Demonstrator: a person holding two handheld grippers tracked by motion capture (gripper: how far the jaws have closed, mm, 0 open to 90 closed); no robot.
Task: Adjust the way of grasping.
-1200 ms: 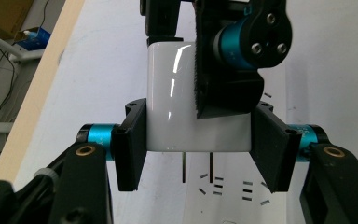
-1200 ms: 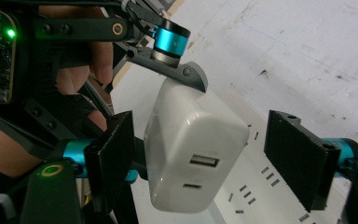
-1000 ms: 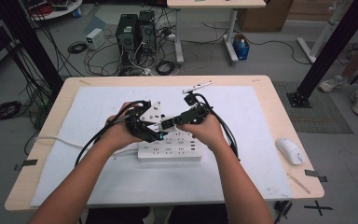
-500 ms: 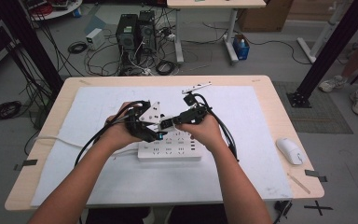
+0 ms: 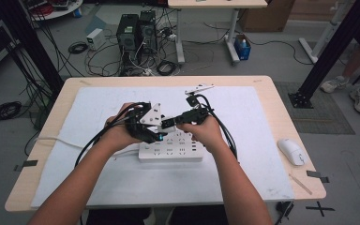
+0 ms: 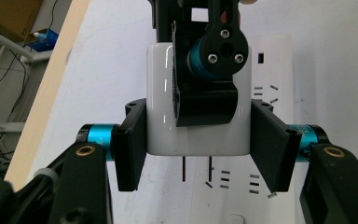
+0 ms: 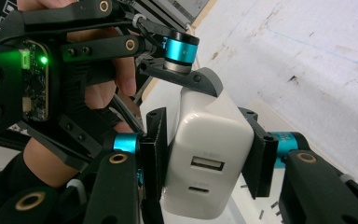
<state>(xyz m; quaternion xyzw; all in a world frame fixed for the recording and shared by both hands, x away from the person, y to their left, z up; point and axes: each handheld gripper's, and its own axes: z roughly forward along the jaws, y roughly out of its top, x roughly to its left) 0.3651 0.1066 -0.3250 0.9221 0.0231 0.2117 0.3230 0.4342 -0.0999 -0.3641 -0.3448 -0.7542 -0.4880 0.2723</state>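
One white mat-covered wooden table (image 5: 262,122) carries one long white plastic power strip (image 5: 171,151). Above the strip's sockets hangs one glossy white cube-shaped wall charger (image 6: 163,121), seemingly clear of them. Both forearms reach in from below, hands meeting at the middle. The left gripper (image 6: 198,149) is clamped on the charger's sides. The right gripper (image 7: 209,161) has just been closing and now presses the same charger (image 7: 209,154), where earlier its jaws stood wider.
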